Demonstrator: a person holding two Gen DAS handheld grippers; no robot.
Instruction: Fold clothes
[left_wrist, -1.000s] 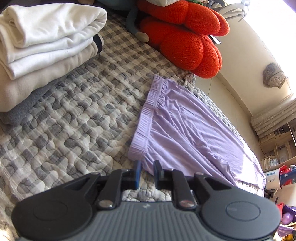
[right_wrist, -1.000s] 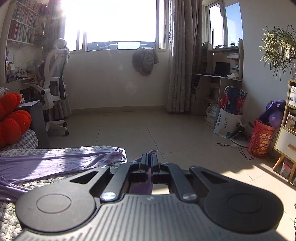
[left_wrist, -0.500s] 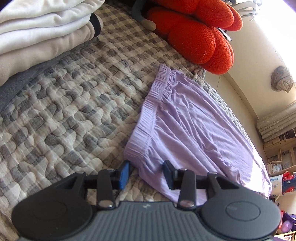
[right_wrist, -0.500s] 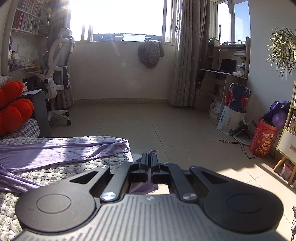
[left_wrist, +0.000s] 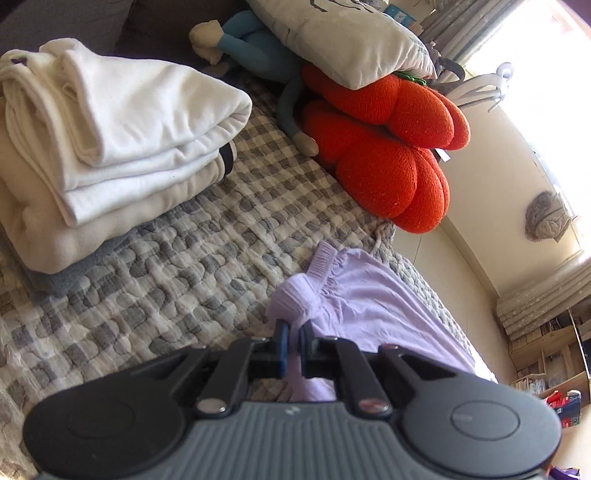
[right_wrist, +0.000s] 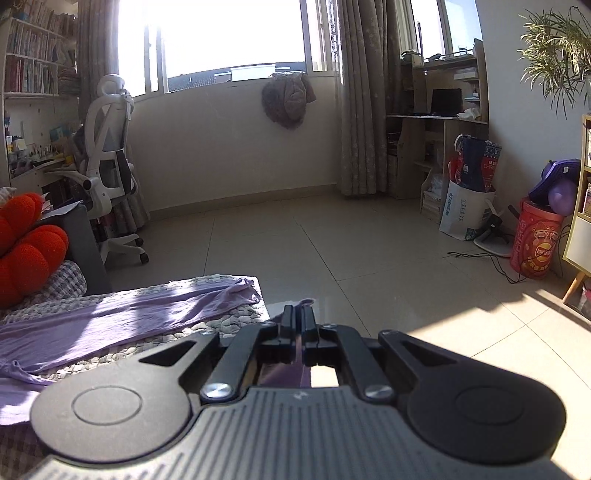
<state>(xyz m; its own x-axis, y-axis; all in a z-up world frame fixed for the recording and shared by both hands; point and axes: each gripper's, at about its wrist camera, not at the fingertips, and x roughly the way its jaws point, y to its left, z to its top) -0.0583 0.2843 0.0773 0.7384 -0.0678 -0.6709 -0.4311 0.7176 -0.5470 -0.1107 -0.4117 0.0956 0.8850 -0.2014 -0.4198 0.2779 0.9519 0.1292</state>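
Lilac trousers (left_wrist: 373, 302) lie spread on a grey-and-white quilted cover (left_wrist: 192, 266). In the left wrist view my left gripper (left_wrist: 293, 330) is shut on the near corner of their elastic waistband, which bunches up in front of the fingertips. The right wrist view shows the trouser legs (right_wrist: 122, 317) stretched along the cover toward its end. My right gripper (right_wrist: 298, 314) is shut on a lilac hem, a bit of cloth poking out above the fingertips and more hanging between the jaws underneath.
A stack of folded white, beige and grey clothes (left_wrist: 103, 147) sits at the left on the cover. An orange plush cushion (left_wrist: 391, 147) with a grey pillow (left_wrist: 343, 40) on it lies behind. Beyond the cover's end: tiled floor (right_wrist: 369, 251), office chair (right_wrist: 107, 177), bags.
My left gripper opened around the waistband corner, then shut on it and lifted it, bunching the cloth. The right gripper stayed shut on the hem and rose slightly.
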